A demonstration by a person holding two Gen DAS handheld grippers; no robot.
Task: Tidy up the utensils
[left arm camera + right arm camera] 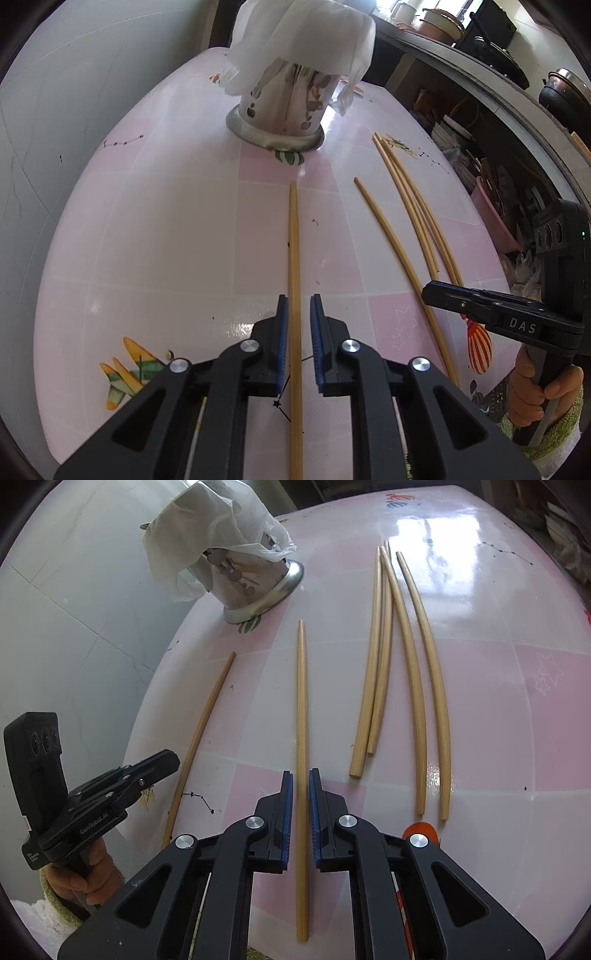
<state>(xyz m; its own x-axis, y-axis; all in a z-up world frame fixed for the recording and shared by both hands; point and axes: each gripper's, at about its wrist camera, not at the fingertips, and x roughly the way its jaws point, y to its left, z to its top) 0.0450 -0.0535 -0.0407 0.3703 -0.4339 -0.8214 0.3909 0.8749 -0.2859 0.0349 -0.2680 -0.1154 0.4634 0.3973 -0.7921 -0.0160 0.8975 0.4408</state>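
Closest to me, my left gripper (299, 325) hangs low over the pink tablecloth (166, 240) with its blue pads (282, 332) spread — a single bamboo chopstick (294, 295) runs straight up the gap between them, and I see clear space on either side of it, so nothing is pinched. My right gripper (301, 805) sits the same way over a second chopstick (302, 738): pads parted, the stick lying flat on the cloth between them, a sliver of daylight on each side.

From the right wrist view I can see the left gripper at the lower left, held in a hand (79, 878) with a fuzzy green cuff, its tips just above the first chopstick, which lies near the table's left edge.

Further right, well apart from the stick under my right gripper, four more chopsticks (399, 683) lie roughly parallel on the cloth — two of them crossing and touching, the other two just beside them. A red-striped print (479, 350) on the cloth shows near the right gripper in the left view.

At the far end stands a shiny metal utensil holder (284, 110) with oval cut-outs, upright on its flared base, its top draped in a white plastic bag (303, 40). Beyond the table, in the left view, shelves hold pots (439, 22).
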